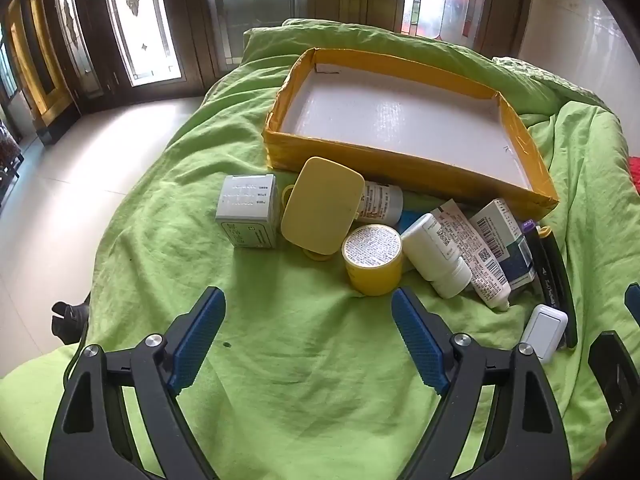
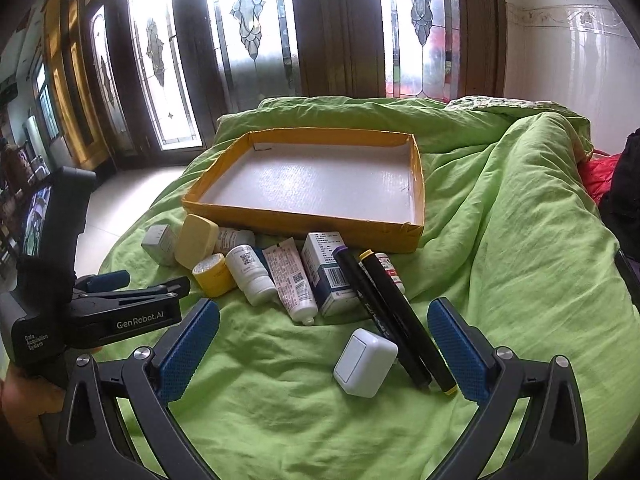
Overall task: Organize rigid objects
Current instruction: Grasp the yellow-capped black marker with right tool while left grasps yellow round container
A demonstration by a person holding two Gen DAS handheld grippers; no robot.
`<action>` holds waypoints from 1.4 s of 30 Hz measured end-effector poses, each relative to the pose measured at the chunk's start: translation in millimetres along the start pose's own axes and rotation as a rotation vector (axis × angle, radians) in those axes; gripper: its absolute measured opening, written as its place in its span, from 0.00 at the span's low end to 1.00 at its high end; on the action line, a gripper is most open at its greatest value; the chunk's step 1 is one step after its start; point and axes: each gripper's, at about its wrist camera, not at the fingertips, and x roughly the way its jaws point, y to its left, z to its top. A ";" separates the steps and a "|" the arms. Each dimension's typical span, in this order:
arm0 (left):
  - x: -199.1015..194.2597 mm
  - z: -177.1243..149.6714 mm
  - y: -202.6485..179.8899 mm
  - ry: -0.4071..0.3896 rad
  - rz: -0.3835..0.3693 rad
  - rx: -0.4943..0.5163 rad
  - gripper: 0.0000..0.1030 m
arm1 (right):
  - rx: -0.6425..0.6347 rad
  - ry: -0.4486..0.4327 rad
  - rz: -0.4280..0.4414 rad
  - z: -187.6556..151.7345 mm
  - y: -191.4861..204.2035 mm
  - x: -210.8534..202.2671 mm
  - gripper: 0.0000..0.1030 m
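A shallow yellow cardboard tray (image 1: 404,162) (image 2: 304,224) with a bare white floor lies on a green quilt. In front of it sits a row of small items: a grey box (image 1: 248,210), a pale yellow case (image 1: 320,206), a yellow round tin (image 1: 372,258), a white bottle (image 1: 436,256), a white tube (image 2: 290,280), a blue-and-white box (image 2: 330,270), two black markers (image 2: 394,316) and a white adapter (image 2: 364,362). My left gripper (image 1: 308,304) hangs open above bare quilt, short of the tin. My right gripper (image 2: 324,316) is open, with the adapter and marker ends between its fingers, untouched.
The green quilt (image 1: 280,380) is rumpled and rises in a fold to the right (image 2: 520,220). Pale floor tiles (image 1: 60,200) drop away on the left, with glazed wooden doors behind. The left gripper's body (image 2: 100,312) appears at the left of the right wrist view.
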 end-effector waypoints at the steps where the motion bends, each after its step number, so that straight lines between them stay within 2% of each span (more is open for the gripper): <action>1: -0.2 0.0 -0.7 -0.002 0.002 0.005 0.83 | -0.001 0.002 0.001 -0.3 0.3 -0.1 0.99; 18: 4.8 -1.6 -5.8 0.007 0.007 0.026 0.83 | -0.033 0.045 0.011 10.6 -3.5 3.6 0.97; 20: 4.2 -1.9 -5.6 0.004 0.003 0.025 0.83 | -0.034 0.059 0.019 15.2 -8.4 5.6 0.93; 24: 3.3 -1.9 -2.6 -0.003 -0.014 0.004 0.83 | -0.009 0.138 0.057 22.9 -22.5 17.1 0.78; 27: 6.1 0.0 -3.7 0.019 -0.012 0.012 0.82 | 0.020 0.162 0.050 23.0 -34.4 22.9 0.76; 31: 15.6 5.5 -10.0 0.038 -0.032 0.028 0.75 | 0.036 0.175 0.046 21.6 -39.2 28.8 0.76; 36: 27.7 13.2 -22.8 0.011 -0.066 0.053 0.63 | 0.028 0.200 0.053 17.1 -36.5 37.3 0.76; 39: 40.0 16.8 -28.6 0.072 -0.089 0.054 0.55 | 0.027 0.212 0.050 15.0 -36.3 40.7 0.76; 42: 47.0 18.7 -31.1 0.089 -0.105 0.047 0.54 | 0.030 0.217 0.048 14.5 -37.0 43.2 0.76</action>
